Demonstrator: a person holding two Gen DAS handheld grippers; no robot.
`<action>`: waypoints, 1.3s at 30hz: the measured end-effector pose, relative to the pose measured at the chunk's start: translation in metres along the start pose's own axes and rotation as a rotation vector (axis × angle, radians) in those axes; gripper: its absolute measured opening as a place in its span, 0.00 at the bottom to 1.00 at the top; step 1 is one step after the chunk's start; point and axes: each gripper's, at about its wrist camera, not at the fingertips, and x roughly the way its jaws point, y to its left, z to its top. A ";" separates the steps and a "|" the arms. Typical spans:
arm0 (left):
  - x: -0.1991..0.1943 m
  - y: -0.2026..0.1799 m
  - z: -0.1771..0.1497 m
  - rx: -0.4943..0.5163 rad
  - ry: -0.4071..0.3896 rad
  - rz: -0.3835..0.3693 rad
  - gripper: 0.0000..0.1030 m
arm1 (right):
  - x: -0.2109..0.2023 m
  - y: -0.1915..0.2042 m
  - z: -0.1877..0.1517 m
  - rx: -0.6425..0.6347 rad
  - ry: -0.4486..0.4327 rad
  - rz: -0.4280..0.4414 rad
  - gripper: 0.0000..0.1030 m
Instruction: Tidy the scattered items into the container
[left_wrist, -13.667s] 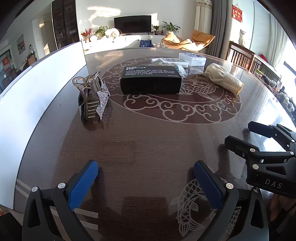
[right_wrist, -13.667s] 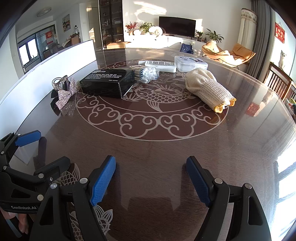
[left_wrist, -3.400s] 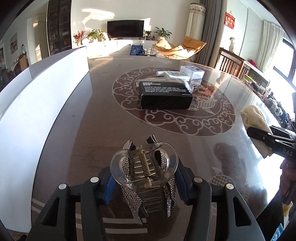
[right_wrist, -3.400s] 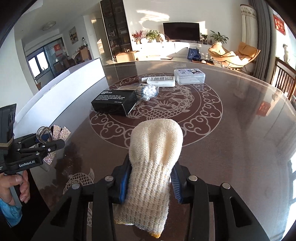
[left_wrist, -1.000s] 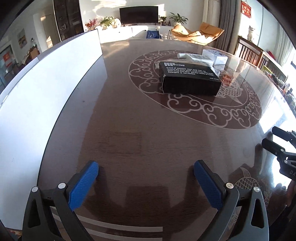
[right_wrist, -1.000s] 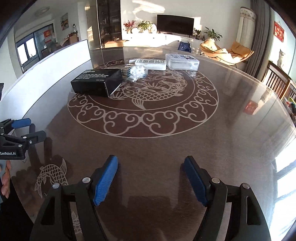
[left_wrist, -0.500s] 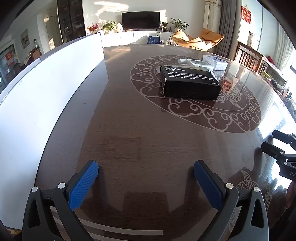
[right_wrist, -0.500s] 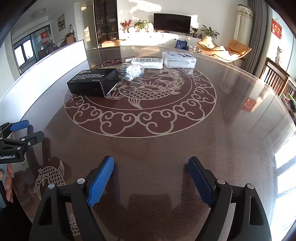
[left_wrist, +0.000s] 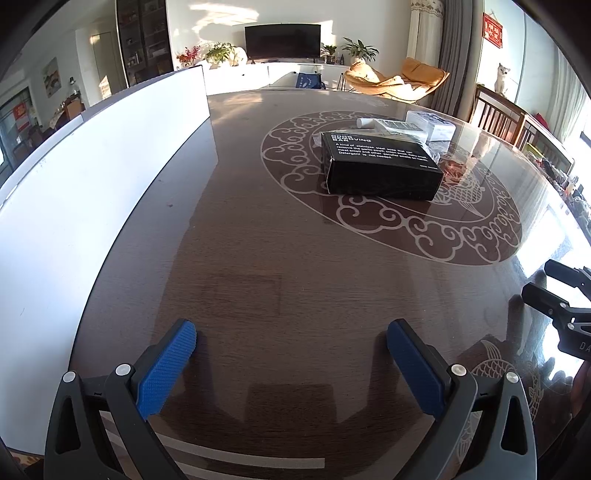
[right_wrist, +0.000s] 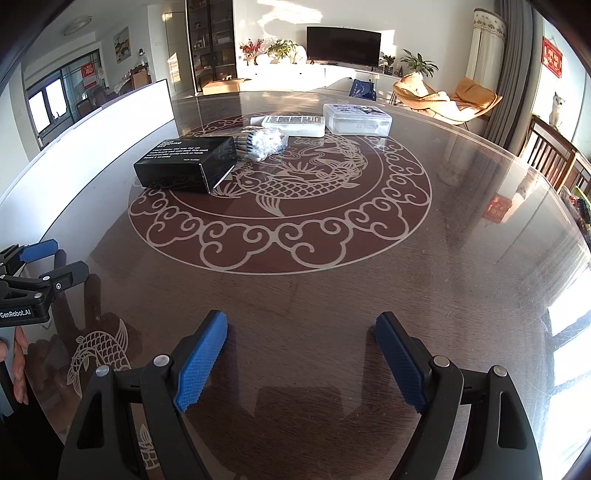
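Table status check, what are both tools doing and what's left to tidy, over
Left tool open, empty. Right tool open, empty, jaws just widened. Black box, cotton swab bag, white pack, clear case on table. Path clear.

White print on the lid of the glossy black rectangular cardboard box (left_wrist: 380, 168) reads "ODOR REMOVING"; the smaller lines beneath are only partly legible. The black plastic body of the left gripper (right_wrist: 48, 264) carries "GenRobot.AI". The right gripper (left_wrist: 546, 282) shows the cut-off letters "DA".
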 end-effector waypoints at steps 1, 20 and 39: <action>0.000 0.000 0.000 0.000 0.000 0.000 1.00 | 0.000 0.000 0.000 0.000 0.000 0.000 0.81; -0.001 0.001 0.001 -0.005 -0.001 0.004 1.00 | 0.000 0.000 0.000 0.000 0.000 0.000 0.81; 0.001 0.001 0.000 -0.013 -0.011 0.010 1.00 | 0.001 0.000 0.000 0.001 -0.001 0.000 0.81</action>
